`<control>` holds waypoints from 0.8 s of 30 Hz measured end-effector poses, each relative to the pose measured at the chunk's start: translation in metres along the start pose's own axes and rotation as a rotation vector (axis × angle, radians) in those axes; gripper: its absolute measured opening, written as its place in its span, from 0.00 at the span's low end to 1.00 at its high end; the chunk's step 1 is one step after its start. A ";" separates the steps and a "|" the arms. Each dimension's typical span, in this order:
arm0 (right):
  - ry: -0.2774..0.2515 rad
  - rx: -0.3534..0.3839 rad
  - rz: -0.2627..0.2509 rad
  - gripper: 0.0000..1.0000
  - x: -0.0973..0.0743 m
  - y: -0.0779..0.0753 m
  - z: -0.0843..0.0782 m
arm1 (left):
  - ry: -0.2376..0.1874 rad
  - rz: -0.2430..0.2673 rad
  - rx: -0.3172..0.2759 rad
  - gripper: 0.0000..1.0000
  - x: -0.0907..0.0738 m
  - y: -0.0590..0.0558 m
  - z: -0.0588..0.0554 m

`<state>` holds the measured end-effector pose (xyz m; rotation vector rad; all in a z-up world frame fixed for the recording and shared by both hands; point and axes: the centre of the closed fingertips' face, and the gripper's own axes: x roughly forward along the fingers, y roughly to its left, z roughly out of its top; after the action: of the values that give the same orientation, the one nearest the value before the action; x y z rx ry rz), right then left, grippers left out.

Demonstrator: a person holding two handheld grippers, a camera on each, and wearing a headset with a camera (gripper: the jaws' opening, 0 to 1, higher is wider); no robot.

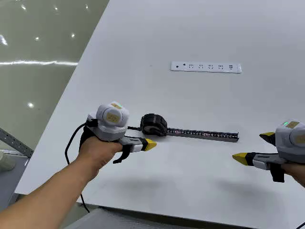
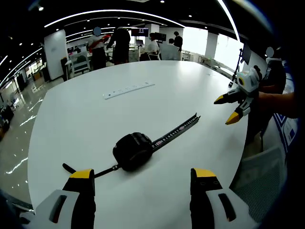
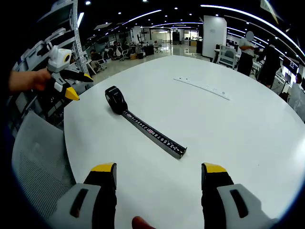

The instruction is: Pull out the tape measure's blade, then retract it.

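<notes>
Gaping above the white office table (image 1: 190,28), left tongs (image 2: 143,174) and right tongs (image 3: 158,168), tape measure (image 1: 153,125) between.

Left tongs (image 2: 143,173) spread wide, right tongs (image 3: 158,168) spread wide, both empty

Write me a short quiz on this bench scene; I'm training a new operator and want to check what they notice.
1. True or false: the tape measure has its blade out, lying on the table.
2. Which is nearer the black case, the left gripper or the right gripper?
3. Fill in: both grippers' jaws stand ____, holding nothing.
Key: 1 true; 2 left gripper; 3 open.
</notes>
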<state>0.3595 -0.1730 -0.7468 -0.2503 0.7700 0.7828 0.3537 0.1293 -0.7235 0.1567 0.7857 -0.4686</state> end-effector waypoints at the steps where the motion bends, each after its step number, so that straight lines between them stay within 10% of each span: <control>1: -0.001 0.003 0.002 0.71 -0.002 0.002 -0.001 | 0.000 0.004 -0.003 0.82 -0.002 0.000 -0.001; 24: -0.066 0.080 -0.006 0.88 -0.049 0.024 -0.008 | -0.076 0.111 -0.153 0.96 -0.062 -0.011 -0.019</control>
<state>0.3154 -0.1864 -0.7167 -0.1539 0.7358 0.7494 0.2979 0.1469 -0.6923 0.0398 0.7307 -0.3060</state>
